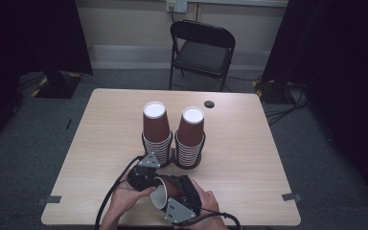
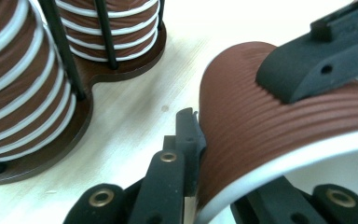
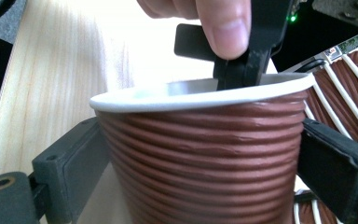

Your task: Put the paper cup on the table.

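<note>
Ribbed brown paper cup (image 3: 200, 158) sits clamped sideways between the right gripper (image 1: 182, 196) jaws; left gripper (image 1: 143, 175) pinches its white rim; cup stacks (image 1: 172, 134) stand just beyond.

A: What blocks the way forward of the grippers?

B: 2 cup stacks (image 1: 172, 132) in a black wire holder (image 1: 190, 165), just beyond the left gripper (image 1: 143, 176) and right gripper (image 1: 179, 194).

A: Free room?

B: Bare table (image 1: 100, 139) to the left and right of the holder, and behind it up to a small dark hole (image 1: 209, 104).
</note>
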A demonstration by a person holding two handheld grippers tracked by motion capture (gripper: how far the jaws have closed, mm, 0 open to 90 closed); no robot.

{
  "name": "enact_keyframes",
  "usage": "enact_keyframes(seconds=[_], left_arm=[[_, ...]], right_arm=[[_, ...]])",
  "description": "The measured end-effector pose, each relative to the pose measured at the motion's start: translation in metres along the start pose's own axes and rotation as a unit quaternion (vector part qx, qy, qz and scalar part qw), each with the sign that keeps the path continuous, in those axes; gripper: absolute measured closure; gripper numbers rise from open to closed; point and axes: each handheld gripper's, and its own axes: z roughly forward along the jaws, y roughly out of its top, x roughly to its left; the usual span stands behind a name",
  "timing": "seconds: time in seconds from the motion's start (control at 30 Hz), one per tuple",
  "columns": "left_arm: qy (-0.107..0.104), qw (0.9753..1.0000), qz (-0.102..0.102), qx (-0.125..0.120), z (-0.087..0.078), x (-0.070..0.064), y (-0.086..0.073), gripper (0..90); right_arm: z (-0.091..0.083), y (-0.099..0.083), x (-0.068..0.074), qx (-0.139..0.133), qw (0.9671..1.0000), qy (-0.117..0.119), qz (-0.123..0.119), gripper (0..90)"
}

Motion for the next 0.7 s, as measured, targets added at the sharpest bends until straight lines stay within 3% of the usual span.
enact_keyframes(seconds=[0.2,0.37,0.7], left_arm=[[0.002,0.9999,-0.01,-0.003,-0.0003,-0.0004,0.0007,84.9],[-0.007,0.9992,-0.033,-0.02,0.0016,0.0001,-0.0007,85.4],[0.001,0.999,-0.04,-0.018,-0.0011,0.0015,-0.0005,85.4]], right_arm=[[0.0015,0.0024,0.0001,0.009,0.9999,-0.005,-0.011,7.0],[0.0037,0.0036,0.0007,0.014,0.9997,-0.018,-0.009,6.5],[0.0083,0.0049,-0.0013,0.013,0.9994,-0.02,-0.025,6.4]])
